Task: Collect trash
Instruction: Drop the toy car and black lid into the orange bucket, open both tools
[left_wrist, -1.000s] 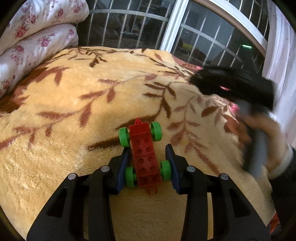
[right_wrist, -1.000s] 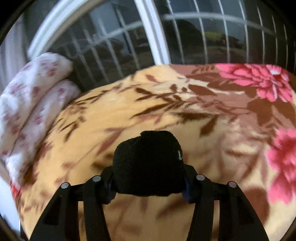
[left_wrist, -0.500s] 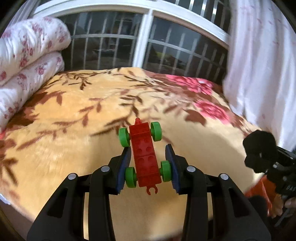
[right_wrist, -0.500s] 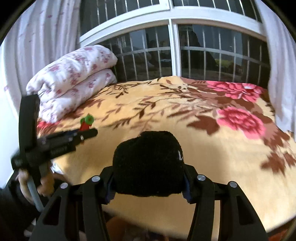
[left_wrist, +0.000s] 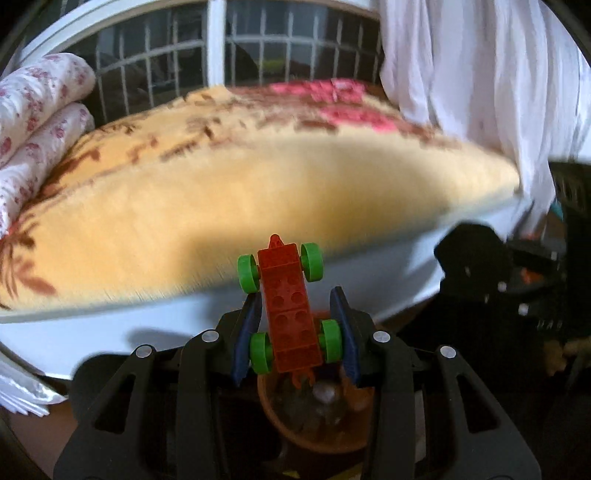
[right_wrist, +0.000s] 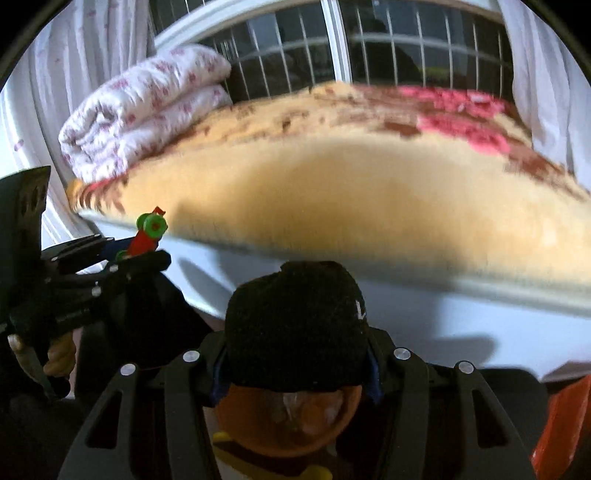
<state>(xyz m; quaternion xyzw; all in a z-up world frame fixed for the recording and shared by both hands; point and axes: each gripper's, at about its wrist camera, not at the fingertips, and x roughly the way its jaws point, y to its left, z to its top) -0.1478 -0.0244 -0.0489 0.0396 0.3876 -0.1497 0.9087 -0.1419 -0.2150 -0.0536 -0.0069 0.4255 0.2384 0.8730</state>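
Down low, below both tools, sits an orange bin (left_wrist: 317, 428) with scraps inside. The left gripper (left_wrist: 294, 332) is pinched tight on a red toy car (left_wrist: 290, 314) with green wheels, held right above the bin. The right gripper (right_wrist: 295, 365) squeezes a black fuzzy cloth (right_wrist: 295, 325) over the same bin (right_wrist: 288, 424). Past them is the bed's white side, then a yellow blanket (left_wrist: 229, 192) with brown leaves and pink flowers. A folded flowery quilt (right_wrist: 144, 110) lies far back by the barred window (right_wrist: 369, 48).
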